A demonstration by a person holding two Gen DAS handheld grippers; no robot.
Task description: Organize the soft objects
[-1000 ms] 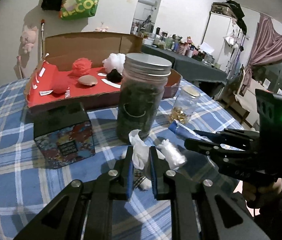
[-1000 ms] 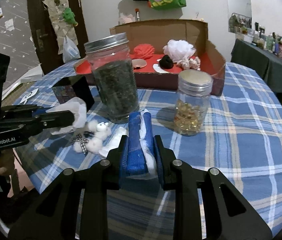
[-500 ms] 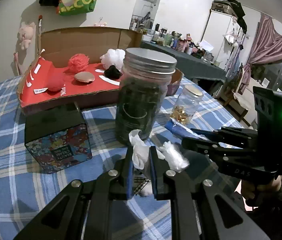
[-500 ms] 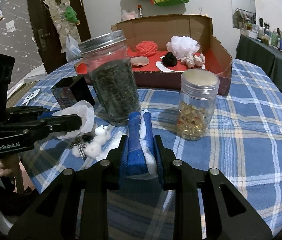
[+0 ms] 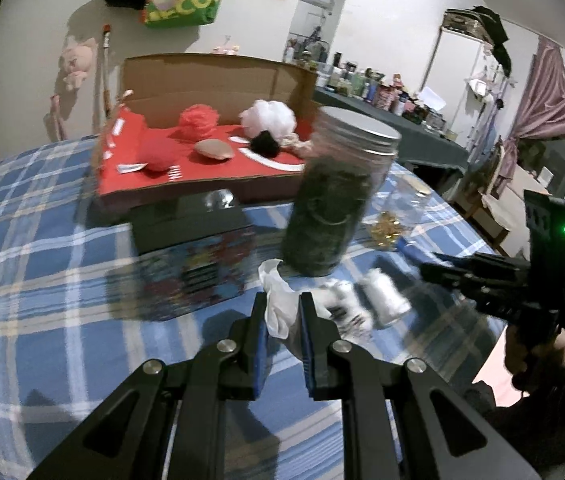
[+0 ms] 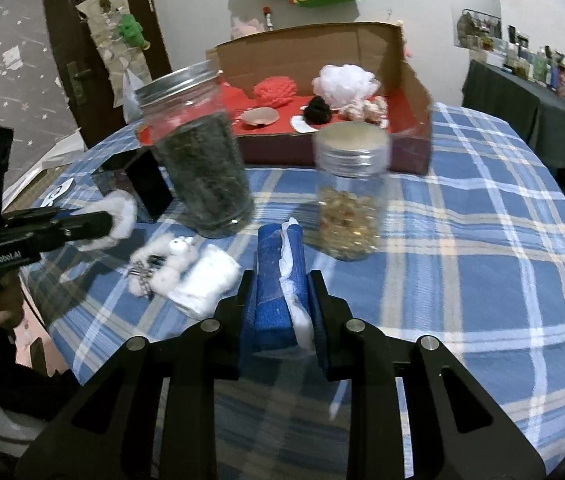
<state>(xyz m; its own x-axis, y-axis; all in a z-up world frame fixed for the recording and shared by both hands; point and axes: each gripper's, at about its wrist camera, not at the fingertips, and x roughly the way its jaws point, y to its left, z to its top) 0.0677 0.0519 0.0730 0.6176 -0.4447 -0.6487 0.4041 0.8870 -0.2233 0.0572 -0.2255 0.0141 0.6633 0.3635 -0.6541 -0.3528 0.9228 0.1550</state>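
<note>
Blue-and-white plaid tablecloth (image 6: pixel 482 240), red-lined brown cardboard box (image 6: pixel 414 80), blue cloth (image 6: pixel 272 280) with white edge, silver-lidded jar (image 6: pixel 198 160) of dark green stuff.

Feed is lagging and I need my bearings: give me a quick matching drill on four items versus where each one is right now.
Items:
1. white tissue
2. blue cloth roll
3. small white plush
4. white mesh pouf

Places:
A. inside the cardboard box
B. on the tablecloth by the big dark jar
C. in the right gripper
D. in the left gripper

Pairs: 1-D, 2-C, 3-B, 4-A
</note>
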